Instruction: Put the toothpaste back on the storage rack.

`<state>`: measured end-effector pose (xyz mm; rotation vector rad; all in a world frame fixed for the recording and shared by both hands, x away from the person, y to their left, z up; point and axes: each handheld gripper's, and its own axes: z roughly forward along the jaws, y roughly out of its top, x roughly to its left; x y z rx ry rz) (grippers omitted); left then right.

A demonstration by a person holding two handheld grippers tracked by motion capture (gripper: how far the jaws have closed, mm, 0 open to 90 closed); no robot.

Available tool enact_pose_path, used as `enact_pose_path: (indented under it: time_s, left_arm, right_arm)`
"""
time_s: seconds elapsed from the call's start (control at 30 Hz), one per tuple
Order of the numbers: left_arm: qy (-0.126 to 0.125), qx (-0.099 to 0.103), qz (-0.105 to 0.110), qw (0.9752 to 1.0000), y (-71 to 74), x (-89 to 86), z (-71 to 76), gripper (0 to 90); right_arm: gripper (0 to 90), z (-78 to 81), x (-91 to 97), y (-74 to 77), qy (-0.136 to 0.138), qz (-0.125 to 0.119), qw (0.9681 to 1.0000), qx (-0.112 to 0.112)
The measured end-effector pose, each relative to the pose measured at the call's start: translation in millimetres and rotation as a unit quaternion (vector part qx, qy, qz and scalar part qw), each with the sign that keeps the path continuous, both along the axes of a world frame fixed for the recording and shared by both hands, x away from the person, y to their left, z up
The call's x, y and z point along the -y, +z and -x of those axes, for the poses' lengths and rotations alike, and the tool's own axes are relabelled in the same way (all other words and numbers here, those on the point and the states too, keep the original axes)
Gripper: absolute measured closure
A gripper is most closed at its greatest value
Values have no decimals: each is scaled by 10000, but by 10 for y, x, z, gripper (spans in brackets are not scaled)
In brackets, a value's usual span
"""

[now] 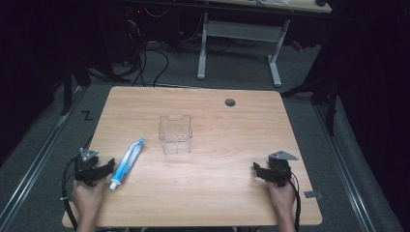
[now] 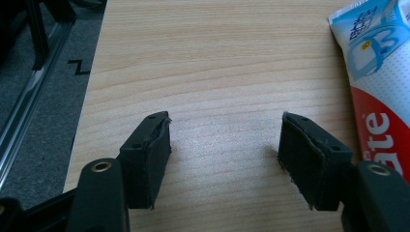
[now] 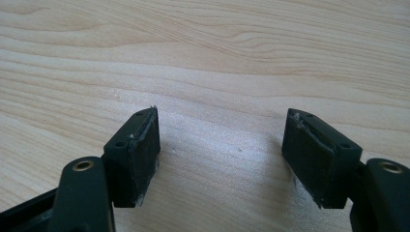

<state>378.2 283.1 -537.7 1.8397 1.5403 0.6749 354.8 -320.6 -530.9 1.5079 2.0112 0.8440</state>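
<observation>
Wide wooden worktop (image 1: 217, 193), pale grain, bare but for a few things; clear plastic box (image 1: 176, 134) upright near the middle, empty by the look of it

Toothpaste tube (image 1: 126, 163) flat on the worktop at the near left, slanted, white cap toward the person, blue crimped end toward the box; white, blue and red print, soft-bodied, just to the right of the left tool (image 1: 99, 171)

Left tool gaping wide, nothing between its jaws, pads (image 2: 150, 159) low over bare wood beside the tube. Right tool (image 1: 265, 173) at the near right, well apart from everything, likewise spread open and empty

Risks, as a judgement: closing now would catch air, the tube lying outside the jaws; a nudge from the nearer jaw could skid or roll the tube; a hard squeeze on the soft body might dent it or let it slip
</observation>
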Motion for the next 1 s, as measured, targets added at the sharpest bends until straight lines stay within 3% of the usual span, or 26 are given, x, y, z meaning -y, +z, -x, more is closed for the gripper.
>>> enact_pose_path:
  time_s: [1.0]
  left_arm:
    - [-29,-8,13,10000,-1,6,0,340]
  right_arm:
    - [296,0,0,0,0,-2,10000,0]
